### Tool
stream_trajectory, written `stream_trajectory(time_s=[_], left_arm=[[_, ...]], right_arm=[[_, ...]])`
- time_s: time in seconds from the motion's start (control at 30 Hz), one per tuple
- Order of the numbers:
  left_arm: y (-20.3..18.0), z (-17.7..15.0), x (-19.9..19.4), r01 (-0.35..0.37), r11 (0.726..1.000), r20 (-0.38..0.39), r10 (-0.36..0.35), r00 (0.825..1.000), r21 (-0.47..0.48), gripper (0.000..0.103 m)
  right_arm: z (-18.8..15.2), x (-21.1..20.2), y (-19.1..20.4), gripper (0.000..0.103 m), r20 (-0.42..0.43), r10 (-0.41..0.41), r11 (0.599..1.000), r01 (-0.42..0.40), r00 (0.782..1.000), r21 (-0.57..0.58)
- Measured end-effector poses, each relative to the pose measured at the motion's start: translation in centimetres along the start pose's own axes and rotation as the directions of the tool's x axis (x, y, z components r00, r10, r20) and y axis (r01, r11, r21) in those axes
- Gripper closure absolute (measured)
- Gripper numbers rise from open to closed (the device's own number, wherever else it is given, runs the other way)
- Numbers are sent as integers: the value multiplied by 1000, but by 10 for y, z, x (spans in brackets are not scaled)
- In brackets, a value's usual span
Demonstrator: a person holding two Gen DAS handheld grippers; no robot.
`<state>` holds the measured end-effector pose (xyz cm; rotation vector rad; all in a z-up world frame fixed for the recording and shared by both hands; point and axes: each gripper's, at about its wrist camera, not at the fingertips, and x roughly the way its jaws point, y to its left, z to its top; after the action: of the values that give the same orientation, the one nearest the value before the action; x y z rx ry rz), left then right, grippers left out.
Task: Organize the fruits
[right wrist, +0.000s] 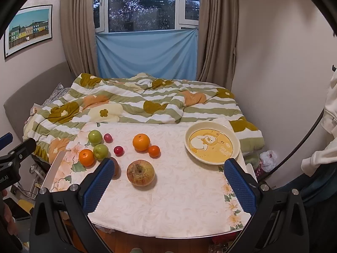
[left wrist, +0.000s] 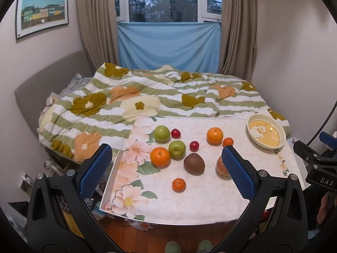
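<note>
Loose fruit lies on a floral-cloth table (left wrist: 189,198): two green apples (left wrist: 161,133) (left wrist: 177,148), two red plums (left wrist: 175,133) (left wrist: 194,146), large oranges (left wrist: 160,156) (left wrist: 214,135), small oranges (left wrist: 179,185) (left wrist: 228,141), a brown kiwi (left wrist: 194,163) and a yellow-red apple (right wrist: 140,172). An empty cream bowl (right wrist: 212,146) with a cartoon print sits at the far right. My left gripper (left wrist: 166,166) is open and empty above the near fruit. My right gripper (right wrist: 167,178) is open and empty, jaws either side of the yellow-red apple, held short of it.
A bed with a green-striped flowered quilt (left wrist: 147,97) lies just behind the table. Curtains, a blue cloth and a window are at the back wall. The table's near edge (right wrist: 168,235) drops to a wooden floor with clutter on the left.
</note>
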<state>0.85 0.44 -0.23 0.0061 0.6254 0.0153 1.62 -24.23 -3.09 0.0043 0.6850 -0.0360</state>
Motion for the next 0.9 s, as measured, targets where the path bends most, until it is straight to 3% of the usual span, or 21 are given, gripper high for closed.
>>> stream_trajectory(time_s=[0.9], left_arm=[[-2,0,6,1,1000,-6,-1,1000,2,0]], right_arm=[[1,8,0,0,-11,12,1000,-12,1000,18]])
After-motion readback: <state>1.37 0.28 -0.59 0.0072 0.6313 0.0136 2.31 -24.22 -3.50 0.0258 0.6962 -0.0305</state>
